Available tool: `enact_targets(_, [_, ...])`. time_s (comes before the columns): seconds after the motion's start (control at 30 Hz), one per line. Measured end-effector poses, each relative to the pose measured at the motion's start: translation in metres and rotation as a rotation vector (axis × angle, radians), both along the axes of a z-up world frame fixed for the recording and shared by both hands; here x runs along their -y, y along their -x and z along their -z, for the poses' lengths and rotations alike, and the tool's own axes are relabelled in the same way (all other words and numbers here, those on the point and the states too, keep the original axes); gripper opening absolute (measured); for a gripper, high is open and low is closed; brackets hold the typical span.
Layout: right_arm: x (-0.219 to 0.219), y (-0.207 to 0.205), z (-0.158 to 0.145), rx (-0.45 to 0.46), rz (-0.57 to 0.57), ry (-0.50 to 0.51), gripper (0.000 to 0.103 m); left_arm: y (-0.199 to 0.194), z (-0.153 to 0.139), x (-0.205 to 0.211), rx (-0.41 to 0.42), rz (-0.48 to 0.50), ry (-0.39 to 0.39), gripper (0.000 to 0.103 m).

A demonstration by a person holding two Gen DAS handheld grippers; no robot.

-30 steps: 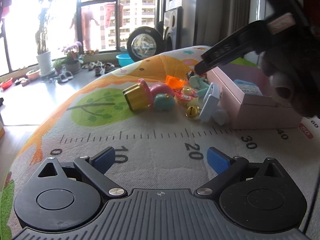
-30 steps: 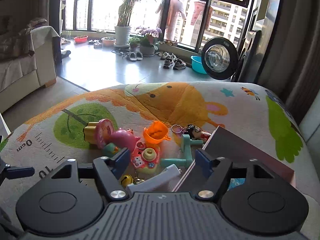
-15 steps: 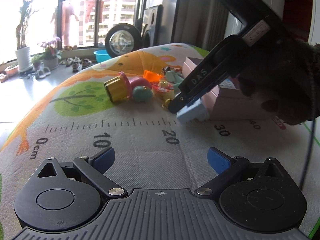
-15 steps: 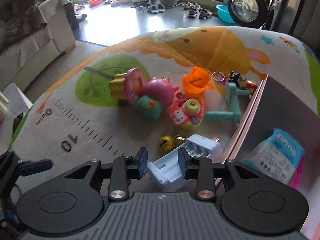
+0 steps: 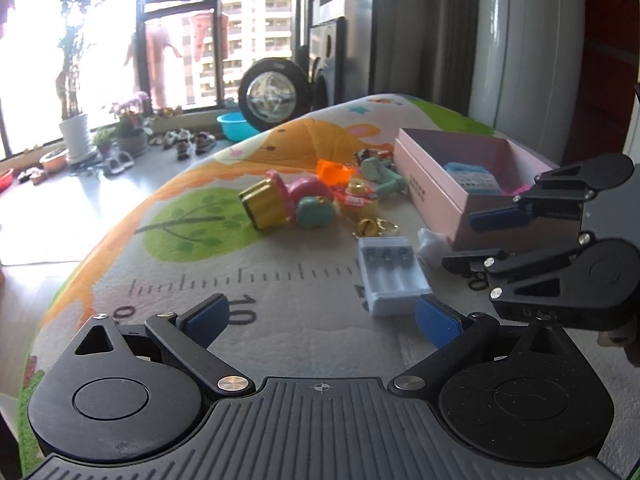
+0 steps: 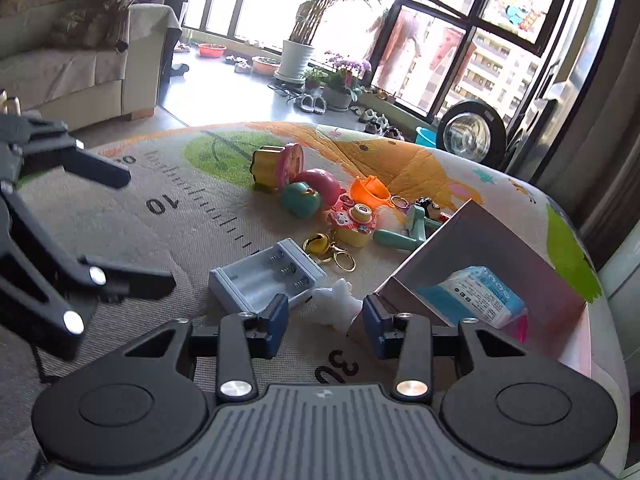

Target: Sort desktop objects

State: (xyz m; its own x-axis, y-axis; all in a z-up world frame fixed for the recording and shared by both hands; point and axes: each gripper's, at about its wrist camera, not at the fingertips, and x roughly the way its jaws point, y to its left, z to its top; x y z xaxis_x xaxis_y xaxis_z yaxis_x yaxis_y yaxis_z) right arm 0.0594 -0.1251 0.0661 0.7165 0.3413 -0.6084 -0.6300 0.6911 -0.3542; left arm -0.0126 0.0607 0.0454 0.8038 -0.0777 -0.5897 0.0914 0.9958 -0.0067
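jaws: right gripper [image 6: 323, 322] opening, empty | left gripper [image 5: 320, 316] wide, empty | battery case [image 6: 267, 278] on mat [image 6: 120, 224]

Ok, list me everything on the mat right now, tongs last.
battery case: 1, pale blue, empty, on the mat beside the ruler print
white star toy: 1, white, between battery case and box
box: 1, pink, open, right side of the mat
tissue pack: 1, blue, inside the box
bell: 1, gold, with key ring, behind the battery case
toy camera: 1, pink and yellow, mid pile
orange cup: 1, behind the camera
gold and pink toy: 1, left of pile
mat: 1, printed
left tongs: open, empty
right tongs: opening, star toy just ahead
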Motion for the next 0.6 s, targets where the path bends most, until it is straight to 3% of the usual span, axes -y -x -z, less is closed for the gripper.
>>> enact_targets(0.1, [-0.011, -0.005, 0.012, 0.082, -0.038, 0.052, 0.035, -0.003, -0.003, -0.01, -0.018, -0.034, -0.008, 0.102])
enact_targets(0.2, [-0.023, -0.015, 0.021, 0.104, -0.038, 0.086, 0.035, -0.007, -0.003, -0.01, -0.03, -0.041, 0.0, 0.102])
enact_targets(0.33, [-0.017, -0.022, 0.017, 0.007, -0.008, 0.022, 0.028, -0.012, -0.004, -0.006, -0.032, -0.046, 0.008, 0.102])
enact_targets(0.53, [0.035, 0.013, 0.013, -0.136, 0.028, -0.053, 0.023, -0.023, 0.002, 0.01, -0.063, 0.008, 0.021, 0.102])
enact_targets(0.6, [0.054, 0.024, 0.017, -0.135, 0.083, -0.059, 0.023, -0.032, 0.007, 0.023, -0.077, 0.042, 0.026, 0.102])
